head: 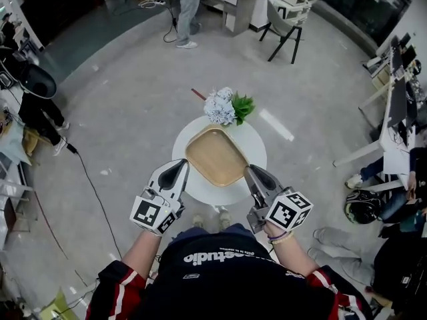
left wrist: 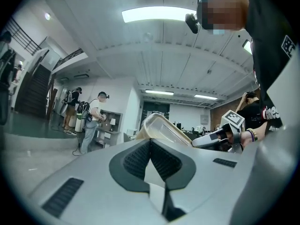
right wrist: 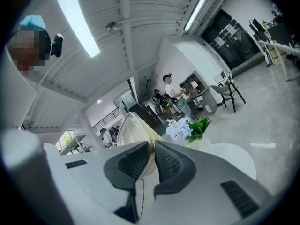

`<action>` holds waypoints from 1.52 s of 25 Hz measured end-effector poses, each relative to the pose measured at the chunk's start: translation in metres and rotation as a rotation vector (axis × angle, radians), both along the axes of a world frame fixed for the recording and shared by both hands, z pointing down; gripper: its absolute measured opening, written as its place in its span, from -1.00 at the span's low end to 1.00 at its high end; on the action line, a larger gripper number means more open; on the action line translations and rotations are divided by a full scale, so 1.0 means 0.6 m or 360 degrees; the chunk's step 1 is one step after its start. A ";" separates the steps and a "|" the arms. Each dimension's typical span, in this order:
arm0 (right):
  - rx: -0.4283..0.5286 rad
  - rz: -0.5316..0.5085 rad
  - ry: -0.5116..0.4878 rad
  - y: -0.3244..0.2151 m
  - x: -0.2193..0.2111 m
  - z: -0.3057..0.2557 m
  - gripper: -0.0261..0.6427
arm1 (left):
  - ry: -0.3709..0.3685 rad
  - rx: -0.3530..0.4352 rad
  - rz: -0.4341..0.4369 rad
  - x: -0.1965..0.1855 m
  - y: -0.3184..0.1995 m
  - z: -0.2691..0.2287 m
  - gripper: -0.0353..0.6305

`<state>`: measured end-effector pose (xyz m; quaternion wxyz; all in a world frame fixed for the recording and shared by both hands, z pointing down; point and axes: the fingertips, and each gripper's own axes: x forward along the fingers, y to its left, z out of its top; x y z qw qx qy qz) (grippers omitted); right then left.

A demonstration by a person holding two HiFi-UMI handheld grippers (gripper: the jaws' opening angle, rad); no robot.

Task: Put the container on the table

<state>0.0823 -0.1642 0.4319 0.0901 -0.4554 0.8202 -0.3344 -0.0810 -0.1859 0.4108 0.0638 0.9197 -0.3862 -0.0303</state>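
A bouquet (head: pixel 227 107) stands beyond the jaws on the round table (head: pixel 252 141). The left gripper (head: pixel 181 168) and right gripper (head: pixel 250 173) clench the tan container (head: pixel 215 155), its length slanting toward the right jaws.

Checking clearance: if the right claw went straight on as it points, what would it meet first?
The container, whose rim the right claw grips; beyond it, probably the flowers.

The fingers of the left gripper (left wrist: pixel 151 159) are closed on the near rim of the container (left wrist: pixel 164 127); the right gripper (left wrist: pixel 196 143) is at its far edge.
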 end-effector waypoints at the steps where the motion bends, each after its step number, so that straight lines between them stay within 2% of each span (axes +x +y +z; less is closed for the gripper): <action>1: -0.0031 -0.0009 -0.0023 -0.004 -0.001 0.009 -0.75 | 0.0001 -0.0003 -0.0010 -0.001 -0.002 0.005 -0.82; 9: -0.0316 -0.0067 -0.0194 -0.027 -0.019 0.099 -0.75 | -0.0051 -0.0029 -0.0083 -0.013 -0.013 0.063 -0.82; 19: -0.0607 -0.0053 -0.0258 -0.068 -0.041 0.227 -0.75 | -0.0021 -0.0051 -0.0106 -0.023 -0.032 0.136 -0.82; 24: -0.0745 -0.0020 -0.0268 -0.084 -0.050 0.306 -0.75 | -0.0008 -0.0067 -0.0159 -0.033 -0.045 0.188 -0.82; 29: -0.0930 0.0033 -0.0298 -0.091 -0.049 0.400 -0.75 | -0.0070 -0.0062 -0.0191 -0.027 -0.053 0.236 -0.82; 38: -0.1193 0.0185 -0.0298 -0.096 -0.033 0.540 -0.75 | -0.0137 -0.0172 -0.0208 -0.019 -0.072 0.311 -0.83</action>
